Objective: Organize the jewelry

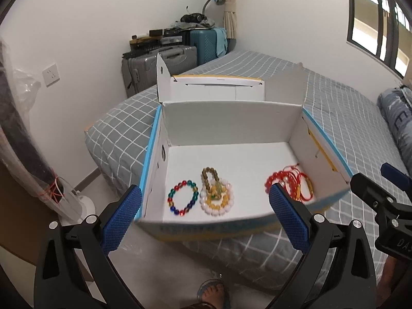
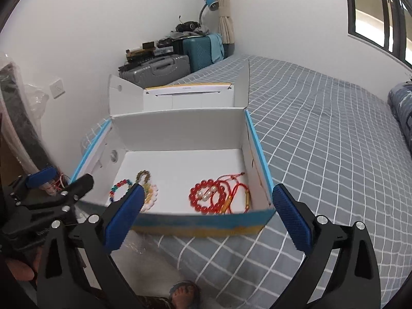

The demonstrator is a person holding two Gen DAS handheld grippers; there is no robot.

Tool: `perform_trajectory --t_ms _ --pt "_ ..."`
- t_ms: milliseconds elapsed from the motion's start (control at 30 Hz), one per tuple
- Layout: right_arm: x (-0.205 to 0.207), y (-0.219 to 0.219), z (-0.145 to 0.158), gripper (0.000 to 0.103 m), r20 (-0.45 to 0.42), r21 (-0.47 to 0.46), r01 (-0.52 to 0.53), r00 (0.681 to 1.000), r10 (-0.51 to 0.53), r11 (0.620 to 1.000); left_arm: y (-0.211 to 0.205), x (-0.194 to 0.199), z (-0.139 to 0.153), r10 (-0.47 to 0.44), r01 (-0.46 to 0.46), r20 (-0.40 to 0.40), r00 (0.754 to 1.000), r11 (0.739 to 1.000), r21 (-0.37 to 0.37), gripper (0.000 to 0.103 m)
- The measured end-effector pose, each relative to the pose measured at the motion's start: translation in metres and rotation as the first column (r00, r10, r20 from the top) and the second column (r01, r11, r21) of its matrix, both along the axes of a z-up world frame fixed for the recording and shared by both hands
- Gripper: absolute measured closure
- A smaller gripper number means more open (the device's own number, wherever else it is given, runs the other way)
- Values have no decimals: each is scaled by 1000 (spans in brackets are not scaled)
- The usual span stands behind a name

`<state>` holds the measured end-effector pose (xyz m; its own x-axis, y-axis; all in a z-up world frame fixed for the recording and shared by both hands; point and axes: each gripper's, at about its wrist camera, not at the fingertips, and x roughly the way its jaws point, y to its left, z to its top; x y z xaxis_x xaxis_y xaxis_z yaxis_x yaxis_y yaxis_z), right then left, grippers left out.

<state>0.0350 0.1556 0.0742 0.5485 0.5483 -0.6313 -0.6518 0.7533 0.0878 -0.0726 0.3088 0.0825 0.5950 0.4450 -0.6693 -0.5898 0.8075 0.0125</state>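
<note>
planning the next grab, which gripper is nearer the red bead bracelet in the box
Right. The right gripper faces the red bead bracelet head-on, just outside the box; the left gripper faces the multicolored bracelet.

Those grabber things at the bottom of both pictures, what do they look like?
Each one, the left gripper and right gripper, is a black plastic fork with silver screws. Both fingers end in blue pads with a fine bumpy grid texture. No cables show.

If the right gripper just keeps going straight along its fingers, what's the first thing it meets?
Probably the red bead bracelet on the box floor: the open right gripper points down over the near wall. Depth is unclear; a lower path would meet that wall first.
</note>
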Motion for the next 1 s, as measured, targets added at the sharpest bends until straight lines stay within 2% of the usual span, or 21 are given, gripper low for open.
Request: perform_trajectory --t_ms 367,1000 --pt "-14 -13 -28 8 -12 -71 31 999 -32 997 -16 -25 -12 15 -15 10 1000 1000 -13 6" --pt "-15 -14 -27 8 10 -77 35 999 -35 996 -20 -18 -23 7 -7 -1 1000 1000 -27 6"
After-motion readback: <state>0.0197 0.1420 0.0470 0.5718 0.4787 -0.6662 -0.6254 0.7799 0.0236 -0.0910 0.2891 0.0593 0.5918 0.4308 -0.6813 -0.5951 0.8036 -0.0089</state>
